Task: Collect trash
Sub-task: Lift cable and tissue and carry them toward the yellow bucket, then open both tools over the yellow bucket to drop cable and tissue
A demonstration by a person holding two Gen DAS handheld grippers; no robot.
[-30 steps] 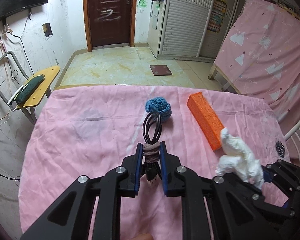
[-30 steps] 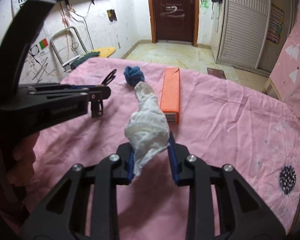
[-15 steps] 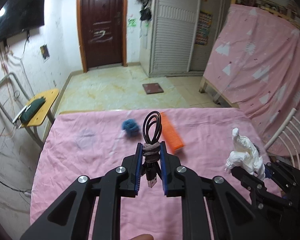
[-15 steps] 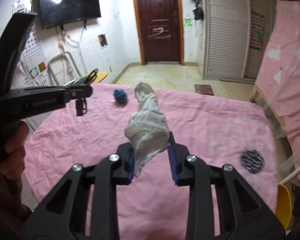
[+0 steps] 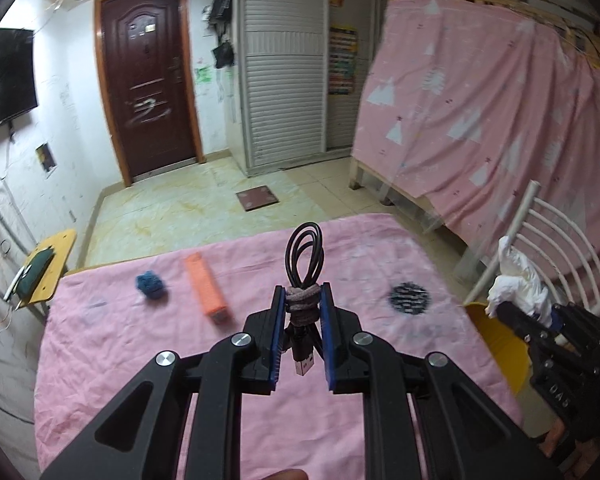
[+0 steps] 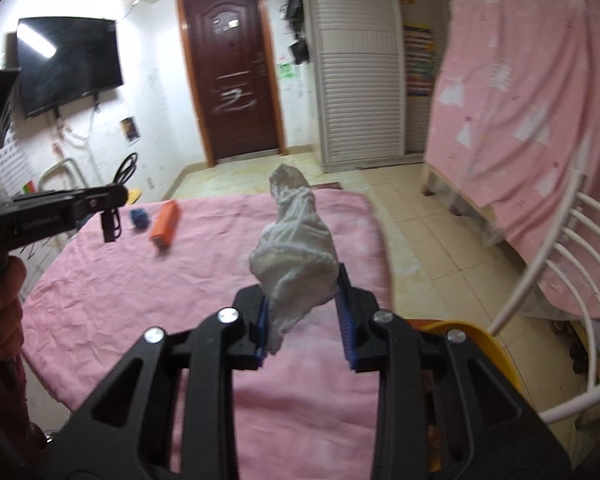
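Two grippers are raised above the pink-covered worktop (image 5: 260, 420). On its far left part lie an orange box (image 5: 205, 290) and, beside it, a blue yarn ball (image 5: 150, 283). The right gripper (image 6: 303, 322) clamps its fingers on a crumpled white tissue (image 6: 296, 256). The left gripper (image 5: 302, 338) clamps its fingers on a coiled black cable (image 5: 305, 256), bound with a band.
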